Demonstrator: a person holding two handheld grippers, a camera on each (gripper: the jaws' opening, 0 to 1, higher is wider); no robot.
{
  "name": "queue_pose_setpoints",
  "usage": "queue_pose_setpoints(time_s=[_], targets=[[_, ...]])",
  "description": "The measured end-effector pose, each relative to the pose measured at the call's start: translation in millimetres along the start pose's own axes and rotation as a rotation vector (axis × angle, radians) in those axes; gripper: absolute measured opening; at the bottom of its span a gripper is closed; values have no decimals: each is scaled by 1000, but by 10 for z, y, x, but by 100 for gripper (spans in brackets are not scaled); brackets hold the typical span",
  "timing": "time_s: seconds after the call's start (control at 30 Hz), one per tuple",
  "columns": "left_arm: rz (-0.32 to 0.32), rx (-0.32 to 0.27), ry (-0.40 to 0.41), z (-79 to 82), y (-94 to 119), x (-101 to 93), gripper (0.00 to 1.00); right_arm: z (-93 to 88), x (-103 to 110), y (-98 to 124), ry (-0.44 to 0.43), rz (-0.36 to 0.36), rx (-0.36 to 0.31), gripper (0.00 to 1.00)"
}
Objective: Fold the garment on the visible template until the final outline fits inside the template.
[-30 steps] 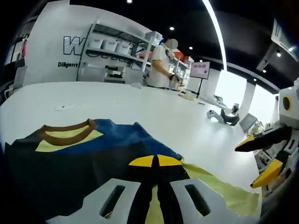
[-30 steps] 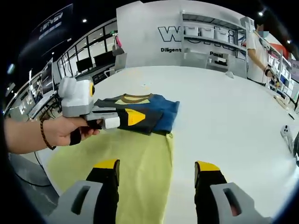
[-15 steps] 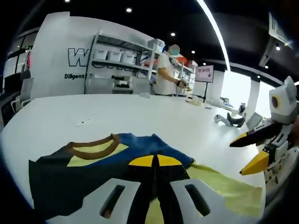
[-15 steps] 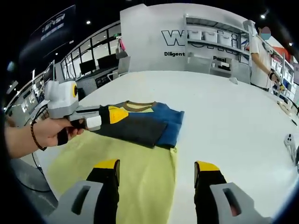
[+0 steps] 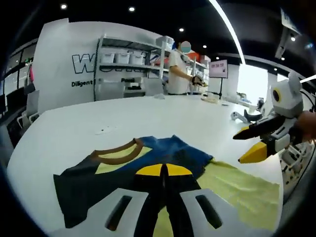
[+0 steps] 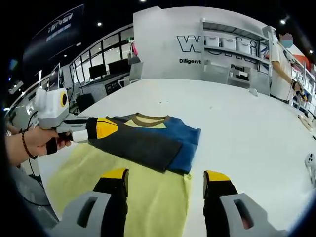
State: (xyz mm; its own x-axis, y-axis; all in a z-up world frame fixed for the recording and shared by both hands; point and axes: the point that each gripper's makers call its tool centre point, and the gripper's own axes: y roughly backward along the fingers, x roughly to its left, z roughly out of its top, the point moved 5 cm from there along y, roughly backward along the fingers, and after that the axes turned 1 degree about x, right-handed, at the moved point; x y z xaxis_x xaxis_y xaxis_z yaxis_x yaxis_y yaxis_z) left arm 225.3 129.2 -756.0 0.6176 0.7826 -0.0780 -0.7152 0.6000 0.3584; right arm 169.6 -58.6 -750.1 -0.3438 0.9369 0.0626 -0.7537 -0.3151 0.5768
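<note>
The folded garment (image 6: 148,140) lies half on the yellow template (image 6: 143,197), near the table (image 6: 247,128) edge. The left gripper (image 6: 101,129), jaws together, pinches its dark edge; the right gripper (image 6: 165,180) hangs with jaws apart. Drag the garment slowly onto the template, keeping the fold flat.

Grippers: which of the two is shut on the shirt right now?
The left gripper, its yellow jaws closed on the dark edge of the shirt. The right gripper is open, holding nothing, over the yellow template.

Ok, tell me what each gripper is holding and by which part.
Right gripper: open, nothing held. Left gripper: shut at the dark edge of the garment; whether fabric is pinched cannot be told.
</note>
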Motion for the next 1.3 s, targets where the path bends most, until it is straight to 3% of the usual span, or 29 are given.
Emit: queue_pose_setpoints(time_s=[0.1,0.2,0.23,0.33,0.5,0.6,0.77,1.1,1.3], targets=[[48,14,-10,-17,85,92,0,38,7,-85,7,9,0,57],[103,58,94,-92,171,208,0,65,13,-155,7,22,-3,55],[132,44,114,-95,210,278,0,85,20,-183,3,28,-14,55],[184,55,96,-141,306,401,2,115,39,-251,-2,42,-22,55],[289,60,138,-240,499,600,4,148,43,-364,17,51,-19,54],[293,75,103,-298,571,652,16,167,37,-428,31,53,-13,53],[382,87,131,-386,742,833,15,163,20,-537,51,63,5,52],[481,118,198,-578,908,1065,14,238,-3,-734,60,67,-12,49],[479,151,216,-713,924,1092,15,238,-63,-936,66,78,1,45]])
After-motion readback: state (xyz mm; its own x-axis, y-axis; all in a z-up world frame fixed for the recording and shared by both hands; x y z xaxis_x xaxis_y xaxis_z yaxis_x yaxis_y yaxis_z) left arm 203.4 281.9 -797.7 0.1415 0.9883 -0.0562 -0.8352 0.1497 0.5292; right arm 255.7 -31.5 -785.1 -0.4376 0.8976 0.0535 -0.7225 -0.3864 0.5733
